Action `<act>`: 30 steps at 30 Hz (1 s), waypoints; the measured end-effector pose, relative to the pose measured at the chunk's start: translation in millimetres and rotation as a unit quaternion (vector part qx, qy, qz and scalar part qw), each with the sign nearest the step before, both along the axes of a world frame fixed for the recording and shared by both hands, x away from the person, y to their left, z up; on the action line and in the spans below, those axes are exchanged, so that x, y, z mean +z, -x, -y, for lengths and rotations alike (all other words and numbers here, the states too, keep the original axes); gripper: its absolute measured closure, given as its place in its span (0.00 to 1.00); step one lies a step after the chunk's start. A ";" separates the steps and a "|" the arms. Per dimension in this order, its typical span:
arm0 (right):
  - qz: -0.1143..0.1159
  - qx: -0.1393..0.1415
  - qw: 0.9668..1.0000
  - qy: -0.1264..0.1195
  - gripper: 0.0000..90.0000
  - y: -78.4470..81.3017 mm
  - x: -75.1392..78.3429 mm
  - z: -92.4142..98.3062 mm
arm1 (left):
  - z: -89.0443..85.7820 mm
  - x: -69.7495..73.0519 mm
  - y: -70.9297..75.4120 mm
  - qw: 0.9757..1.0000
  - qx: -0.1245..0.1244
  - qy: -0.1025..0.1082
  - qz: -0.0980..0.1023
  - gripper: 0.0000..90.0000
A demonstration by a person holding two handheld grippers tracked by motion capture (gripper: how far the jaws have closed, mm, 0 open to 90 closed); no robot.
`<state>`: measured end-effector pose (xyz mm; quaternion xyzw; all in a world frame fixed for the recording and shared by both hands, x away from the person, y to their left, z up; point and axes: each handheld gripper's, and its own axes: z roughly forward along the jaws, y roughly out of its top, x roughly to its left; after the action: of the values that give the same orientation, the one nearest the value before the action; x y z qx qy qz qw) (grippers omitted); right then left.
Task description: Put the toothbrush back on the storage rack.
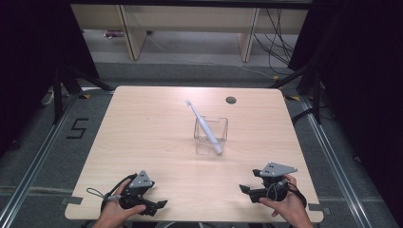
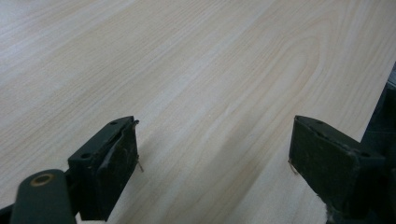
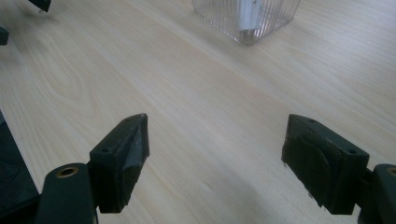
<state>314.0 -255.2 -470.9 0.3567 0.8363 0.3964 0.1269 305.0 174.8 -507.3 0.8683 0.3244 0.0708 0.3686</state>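
A clear ribbed plastic cup (image 1: pixel 211 135) stands near the middle of the wooden table (image 1: pixel 142 133). A white electric toothbrush (image 1: pixel 204 127) leans in it, head up toward the far left. The cup's base (image 3: pixel 247 18) appears at the top of the right gripper view. My left gripper (image 1: pixel 161 205) rests low at the table's front left, open, with bare wood between its jaws (image 2: pixel 215 140). My right gripper (image 1: pixel 244 189) sits at the front right, open and empty (image 3: pixel 215 140), pointing left across the table.
A round cable hole (image 1: pixel 231 99) sits near the table's far edge. Beyond the table stand desk legs and loose cables on the floor. A "5" is marked on the floor at left (image 1: pixel 77 128). The table edge runs close to both hands.
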 end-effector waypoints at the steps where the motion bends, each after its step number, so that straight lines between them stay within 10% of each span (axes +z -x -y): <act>1: 0.003 0.000 1.000 0.001 0.26 0.7 -0.7 1.0 | 0.0 0.0 0.0 1.000 0.000 -0.001 0.000 0.17; 30: -0.007 -0.020 1.000 0.023 0.23 24.7 -11.8 17.6 | 0.1 0.3 0.8 1.000 -0.002 0.002 0.001 0.17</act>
<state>289.3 -272.8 -482.8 0.3733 0.8385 0.3724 0.1374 304.1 174.7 -506.9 0.8682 0.3223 0.0707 0.3705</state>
